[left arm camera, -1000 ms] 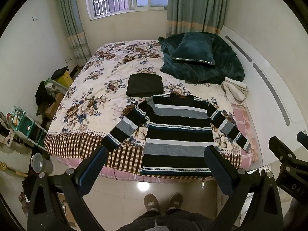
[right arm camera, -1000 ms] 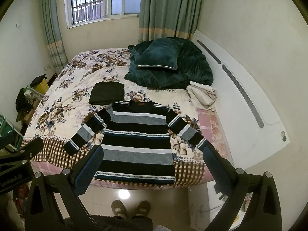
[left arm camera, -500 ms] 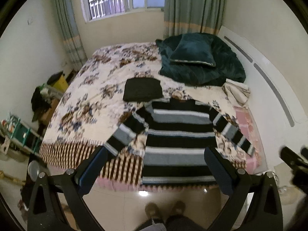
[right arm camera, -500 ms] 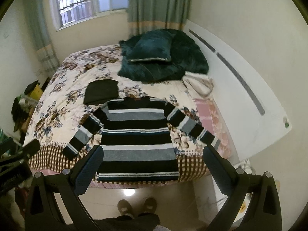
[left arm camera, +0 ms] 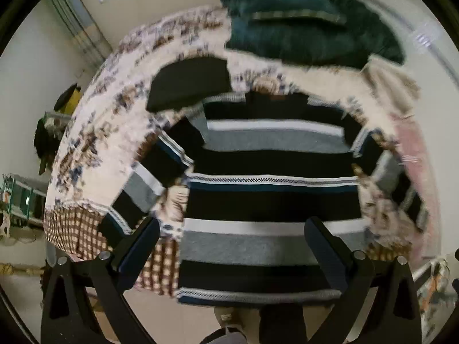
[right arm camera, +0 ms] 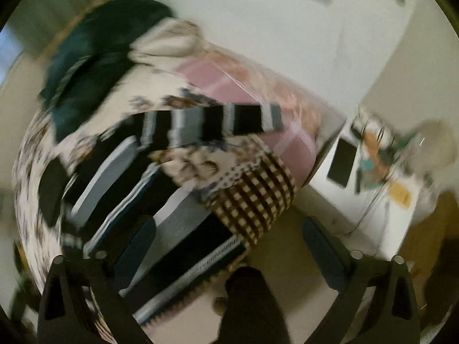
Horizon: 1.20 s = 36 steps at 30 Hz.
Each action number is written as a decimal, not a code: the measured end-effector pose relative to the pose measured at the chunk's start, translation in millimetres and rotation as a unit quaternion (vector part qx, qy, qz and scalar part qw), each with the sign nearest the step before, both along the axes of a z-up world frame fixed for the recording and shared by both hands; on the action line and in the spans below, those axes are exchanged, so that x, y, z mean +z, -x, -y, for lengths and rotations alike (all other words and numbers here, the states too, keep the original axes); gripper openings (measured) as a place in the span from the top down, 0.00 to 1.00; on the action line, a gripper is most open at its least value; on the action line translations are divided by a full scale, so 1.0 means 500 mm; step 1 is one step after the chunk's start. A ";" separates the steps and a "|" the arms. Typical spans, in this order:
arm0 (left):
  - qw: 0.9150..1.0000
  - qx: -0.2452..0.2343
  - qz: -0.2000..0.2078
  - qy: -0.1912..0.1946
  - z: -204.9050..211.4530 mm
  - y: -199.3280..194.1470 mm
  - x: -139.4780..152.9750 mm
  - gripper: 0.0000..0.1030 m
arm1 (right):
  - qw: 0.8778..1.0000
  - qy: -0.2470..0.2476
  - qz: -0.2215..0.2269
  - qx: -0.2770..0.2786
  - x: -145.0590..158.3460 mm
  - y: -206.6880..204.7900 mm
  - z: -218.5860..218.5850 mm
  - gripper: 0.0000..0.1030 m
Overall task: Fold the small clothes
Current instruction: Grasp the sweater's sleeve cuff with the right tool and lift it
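I see the striped sweater (left arm camera: 269,189) spread flat on the bed (left arm camera: 94,132), sleeves out. My left claw (left arm camera: 231,246) and right claw (right arm camera: 228,246) both gape, holding nothing. Frames blurred.

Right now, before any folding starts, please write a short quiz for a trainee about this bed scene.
1. True or false: the striped sweater lies spread flat with both sleeves out.
2. Which lies just beyond the sweater's collar side? A) folded black garment B) a red towel
3. Fill in: the left gripper fingers are ____.

Key: 1 true; 2 A; 3 open
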<state>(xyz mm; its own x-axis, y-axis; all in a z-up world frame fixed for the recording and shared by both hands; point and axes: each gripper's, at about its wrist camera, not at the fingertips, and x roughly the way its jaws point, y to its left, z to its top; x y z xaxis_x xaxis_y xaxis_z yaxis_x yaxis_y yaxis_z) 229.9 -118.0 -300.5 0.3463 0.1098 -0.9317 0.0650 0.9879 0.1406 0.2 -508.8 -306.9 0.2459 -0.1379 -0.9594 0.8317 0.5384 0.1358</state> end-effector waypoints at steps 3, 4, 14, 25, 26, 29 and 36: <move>0.999 0.019 -0.036 0.000 0.038 -0.063 -0.125 0.00 | 0.996 -0.046 -0.007 -0.072 -0.174 -0.047 0.139 0.09; 0.999 0.021 -0.047 -0.002 0.057 -0.087 -0.175 0.00 | 0.993 -0.066 0.002 -0.097 -0.243 -0.062 0.189 0.09; 0.995 0.041 -0.085 -0.039 0.172 -0.267 -0.497 0.00 | 0.952 -0.061 -0.002 -0.299 -0.631 -0.127 0.442 0.15; 0.998 0.039 -0.042 0.028 0.125 -0.244 -0.494 0.00 | 0.964 0.080 0.030 -0.252 -0.584 -0.257 0.491 0.94; 0.998 0.044 -0.044 0.031 0.110 -0.236 -0.486 0.00 | 0.967 0.091 0.037 -0.234 -0.552 -0.275 0.476 0.94; 0.996 0.066 -0.055 0.039 0.037 -0.201 -0.443 0.00 | 0.977 0.119 0.067 -0.163 -0.440 -0.327 0.410 0.94; 0.991 0.125 -0.042 0.009 -0.151 -0.136 -0.366 0.00 | 0.978 0.122 0.154 0.072 -0.203 -0.589 0.067 0.94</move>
